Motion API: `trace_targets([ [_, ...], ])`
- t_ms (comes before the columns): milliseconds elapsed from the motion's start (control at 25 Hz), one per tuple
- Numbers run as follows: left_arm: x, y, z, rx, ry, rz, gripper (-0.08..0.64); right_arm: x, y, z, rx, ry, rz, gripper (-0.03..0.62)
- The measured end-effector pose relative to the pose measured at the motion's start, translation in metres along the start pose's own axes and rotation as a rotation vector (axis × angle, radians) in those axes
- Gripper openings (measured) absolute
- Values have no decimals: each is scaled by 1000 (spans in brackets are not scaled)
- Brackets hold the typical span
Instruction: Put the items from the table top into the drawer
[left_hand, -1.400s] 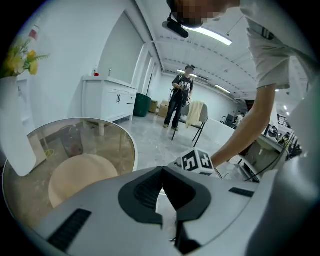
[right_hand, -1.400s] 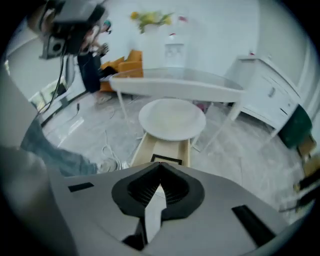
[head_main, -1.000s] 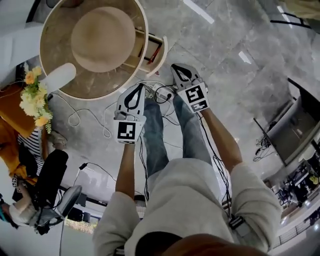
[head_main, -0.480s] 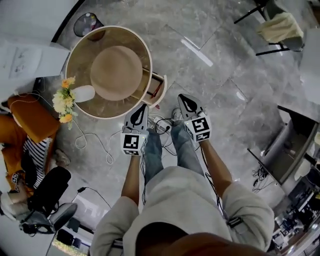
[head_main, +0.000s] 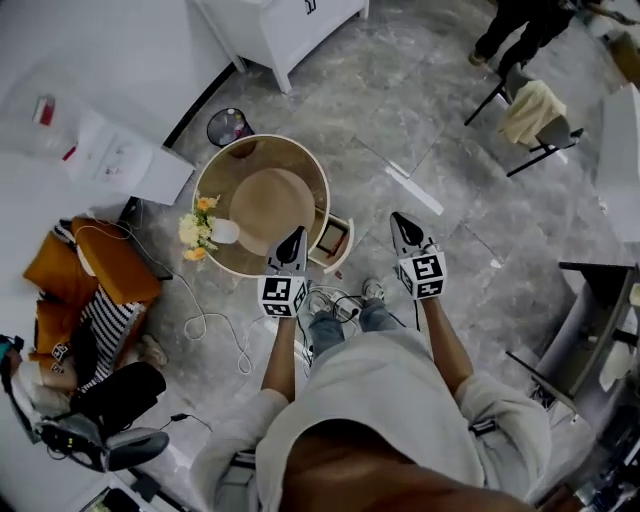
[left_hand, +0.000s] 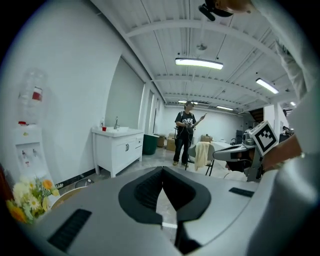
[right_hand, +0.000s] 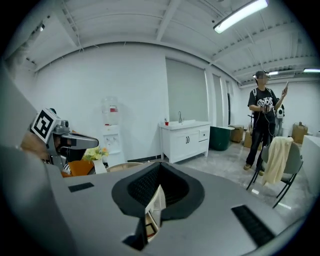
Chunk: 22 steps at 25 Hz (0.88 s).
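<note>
Clenched on nothing, the left tongs (head_main: 295, 238) and right tongs (head_main: 400, 222) hover by the surface (head_main: 214, 182), whose drawer (head_main: 332, 240) gapes ready for the hat (head_main: 270, 208).

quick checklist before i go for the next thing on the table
1. Left hand-held gripper free: ok, shut, nothing in it.
2. Right hand-held gripper free: ok, shut, nothing in it.
3. Drawer open: ok.
4. Table cleared: not ok, hat and vase on it.
5. Room in drawer for hat: cannot tell; hat looks wider than it.
6. Jaws apart for a grasp: not ok, both pairs together.
</note>
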<state>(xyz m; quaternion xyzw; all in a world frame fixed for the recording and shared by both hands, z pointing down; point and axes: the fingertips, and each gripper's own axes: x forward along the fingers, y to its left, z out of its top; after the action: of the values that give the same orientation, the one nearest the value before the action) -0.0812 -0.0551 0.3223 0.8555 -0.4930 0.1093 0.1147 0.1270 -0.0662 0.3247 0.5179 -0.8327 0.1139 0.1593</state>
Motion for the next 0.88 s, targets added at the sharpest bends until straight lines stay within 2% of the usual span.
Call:
trace_targets([
  [320,-40,-10,92,60,-84,38,15,-65,2,84,-1,-137,-27,23],
  [600,-62,-10,134,100,-149,64,15,-80,-7,117,-23,-208,-44,23],
  [880,-70,10,167,133,-201,91,15,-66,-3,142,-9,-253,-54,23],
])
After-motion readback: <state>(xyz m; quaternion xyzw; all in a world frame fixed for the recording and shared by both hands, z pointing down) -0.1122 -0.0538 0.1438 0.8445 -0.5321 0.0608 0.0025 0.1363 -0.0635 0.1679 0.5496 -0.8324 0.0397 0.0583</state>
